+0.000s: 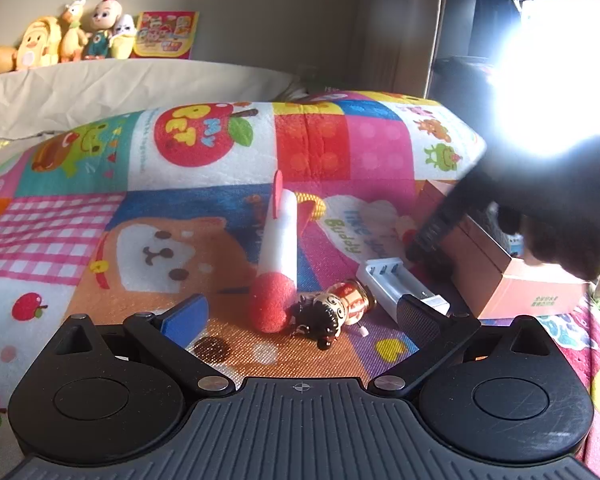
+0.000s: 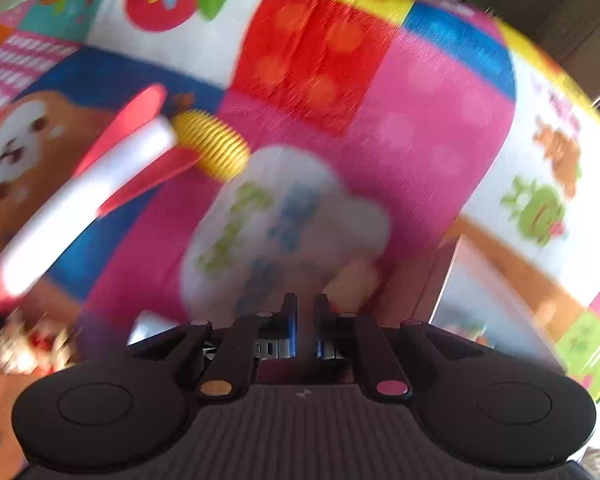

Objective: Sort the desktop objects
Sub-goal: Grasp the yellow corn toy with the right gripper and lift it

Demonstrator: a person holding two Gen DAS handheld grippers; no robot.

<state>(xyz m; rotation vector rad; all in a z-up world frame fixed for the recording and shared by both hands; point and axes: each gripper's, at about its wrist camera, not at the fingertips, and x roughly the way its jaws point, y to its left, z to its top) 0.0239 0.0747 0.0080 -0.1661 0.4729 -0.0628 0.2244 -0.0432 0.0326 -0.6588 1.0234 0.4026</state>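
The left tool [image 1: 300, 312] is wide open over a little doll [image 1: 334, 312] and a foam rocket [image 1: 278, 256] on the colorful mat [image 1: 80, 220]. The right tool [image 2: 304, 320] is squeezed narrow, holding nothing, beside a pink box [image 1: 512, 284].

So the surface I'm working over is a loud patchwork play mat [image 1: 204, 216] with cartoon animals and apples, filling the middle of the left wrist frame. Lying on it: a foam rocket [image 1: 278, 248] with a red nose, dead centre; a yellow ribbed toy [image 1: 312, 202] just behind its fins; a little wind-up doll [image 1: 334, 312] at lower centre; a white battery charger [image 1: 400, 286] beside it; and a pink cardboard box [image 1: 512, 280] at right.
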